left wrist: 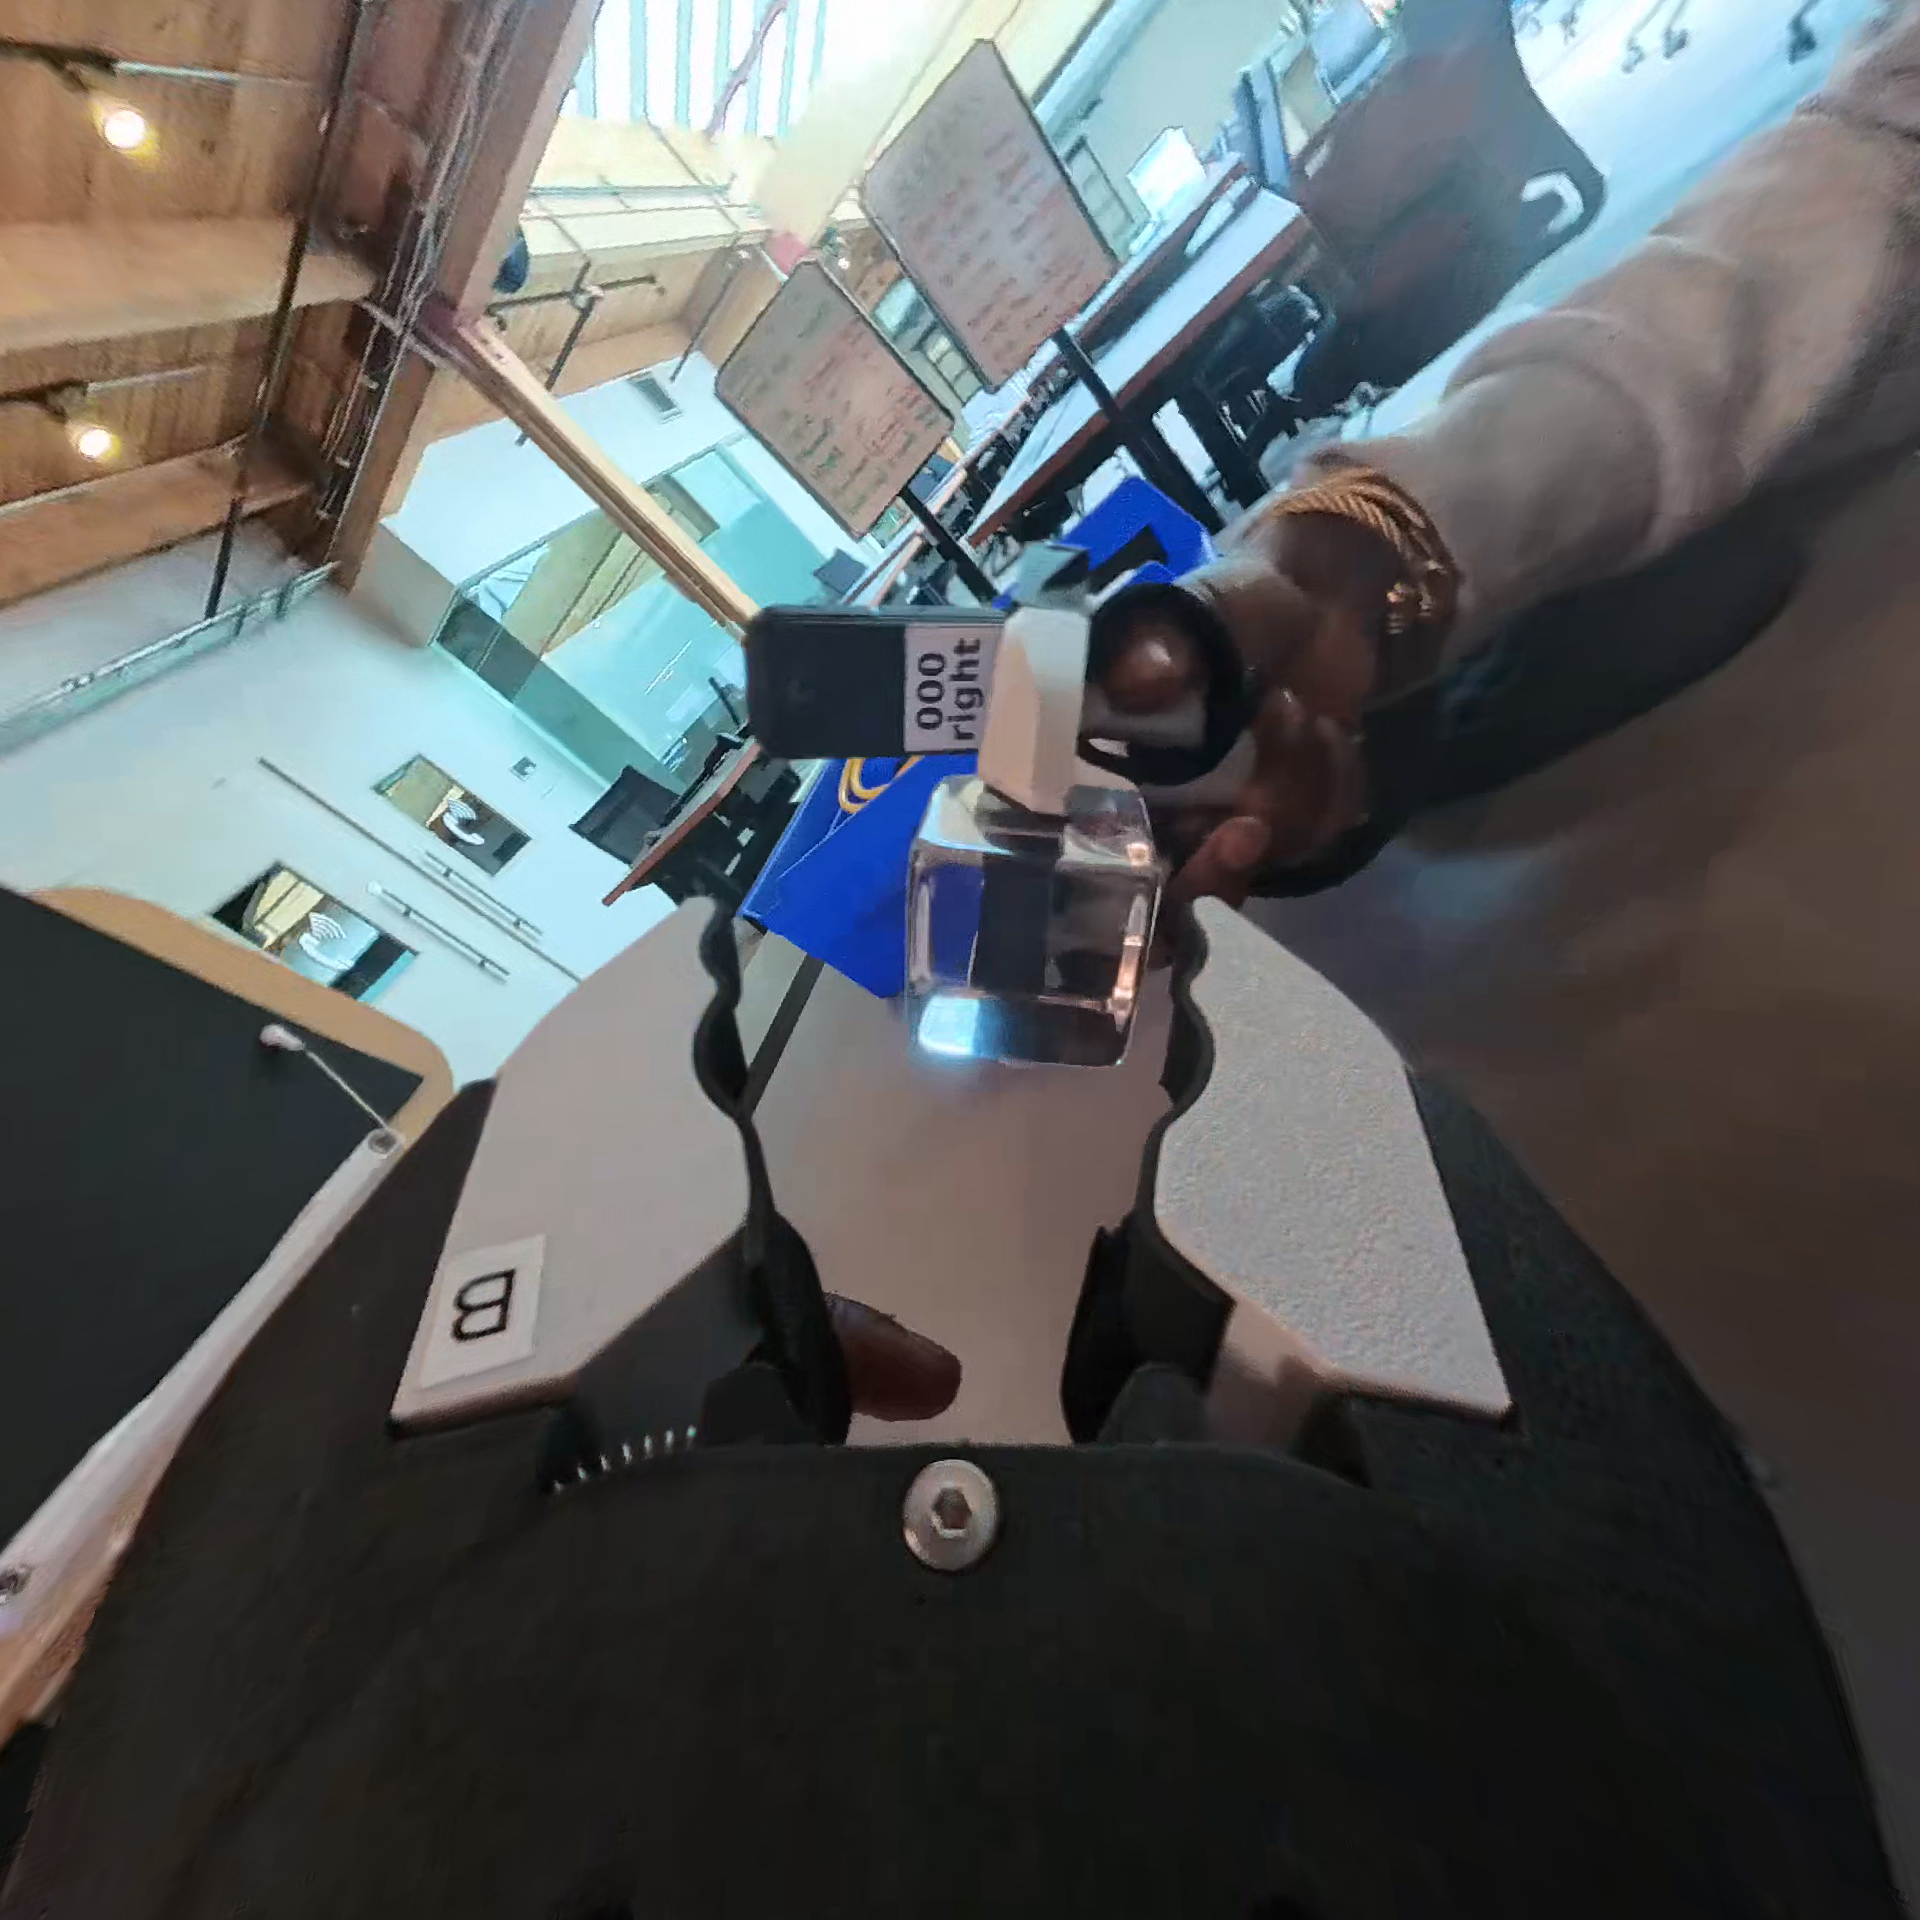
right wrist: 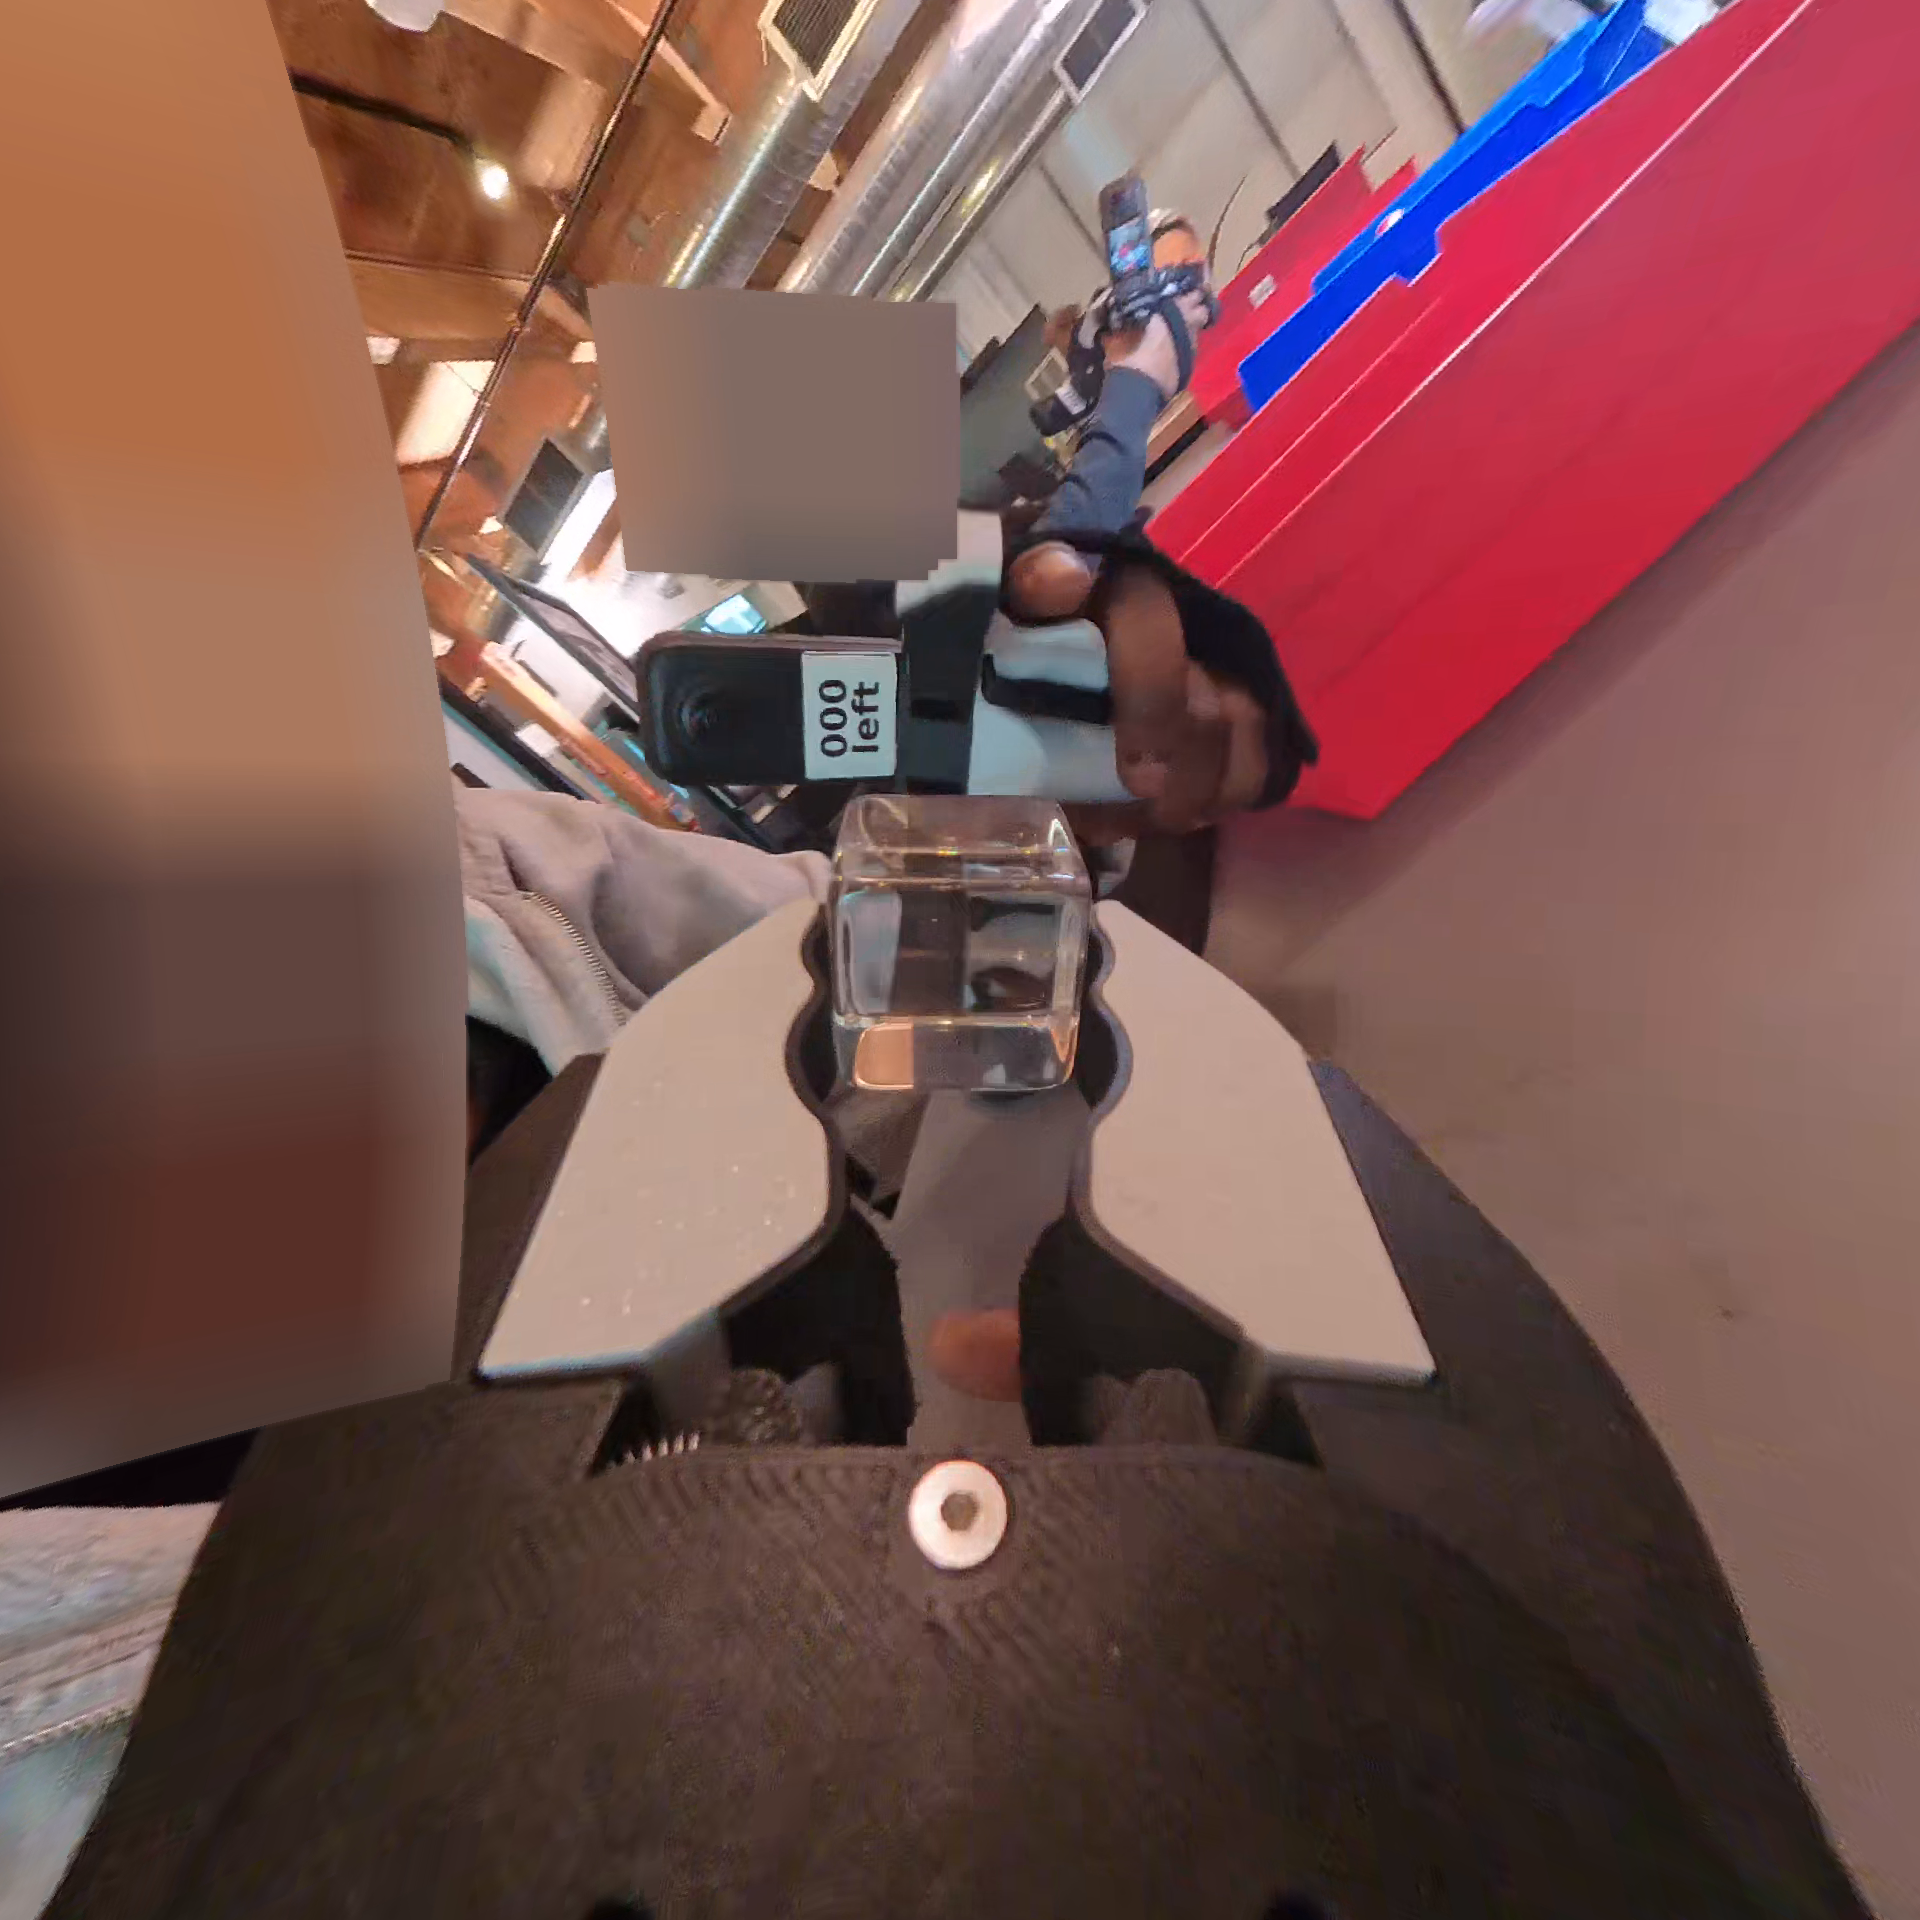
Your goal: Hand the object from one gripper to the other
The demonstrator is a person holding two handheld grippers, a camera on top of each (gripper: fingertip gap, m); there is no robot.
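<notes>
A clear cube (right wrist: 961, 894) is held in the air, clamped between the two grey fingers of my right gripper (right wrist: 956, 956), which is shut on its sides. In the left wrist view the same cube (left wrist: 1029, 925) sits between the spread fingertips of my left gripper (left wrist: 951, 914), close to the right-hand fingertip (left wrist: 1184, 966) and with a wide gap to the other. The left gripper is open. The two grippers face each other, rolled a quarter turn apart. The right gripper's white finger (left wrist: 1029, 717) shows above the cube. One finger of the left gripper (right wrist: 966, 1195) reaches in under the cube.
Red and blue bins (right wrist: 1558, 468) are stacked to the right on a brown table (right wrist: 1610, 1091). A person farther back holds up another device (right wrist: 1132, 260). A sleeved arm (left wrist: 1610, 395) carries the right gripper. Whiteboards (left wrist: 987, 208) and desks stand behind.
</notes>
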